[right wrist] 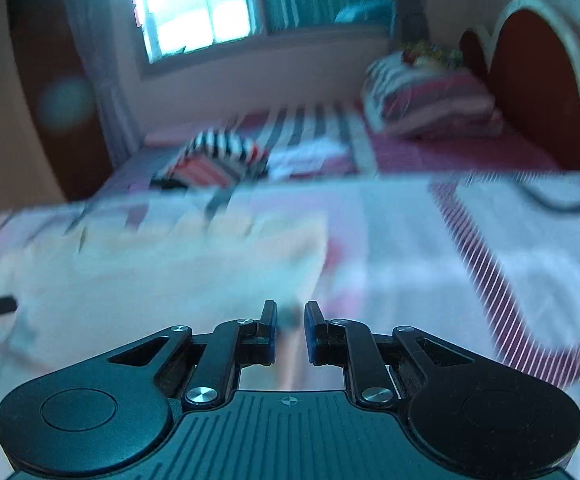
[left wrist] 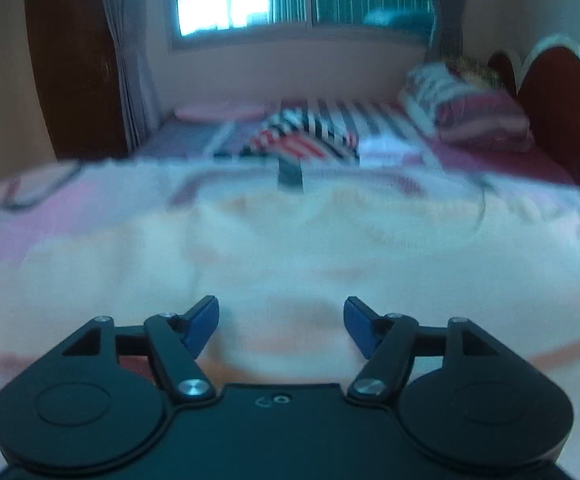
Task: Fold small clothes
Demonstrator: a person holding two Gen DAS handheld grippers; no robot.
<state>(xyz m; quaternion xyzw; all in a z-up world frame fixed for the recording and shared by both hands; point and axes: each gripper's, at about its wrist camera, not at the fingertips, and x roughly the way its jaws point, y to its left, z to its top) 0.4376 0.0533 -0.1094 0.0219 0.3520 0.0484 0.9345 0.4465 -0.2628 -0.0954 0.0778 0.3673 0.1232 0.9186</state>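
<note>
Mostly blur: pale cloth (left wrist: 282, 248) w/ left gripper (left wrist: 281, 326) jaws apart.

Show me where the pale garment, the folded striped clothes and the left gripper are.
pale garment (left wrist: 290, 248), left wrist view, middle of the cloth.
folded striped clothes (left wrist: 306, 136), left wrist view, top of the pile.
left gripper (left wrist: 281, 326), left wrist view, midway between fingertips.

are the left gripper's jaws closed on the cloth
No, the left gripper has its jaws spread wide, with the pale cloth showing in the gap between them.
</note>
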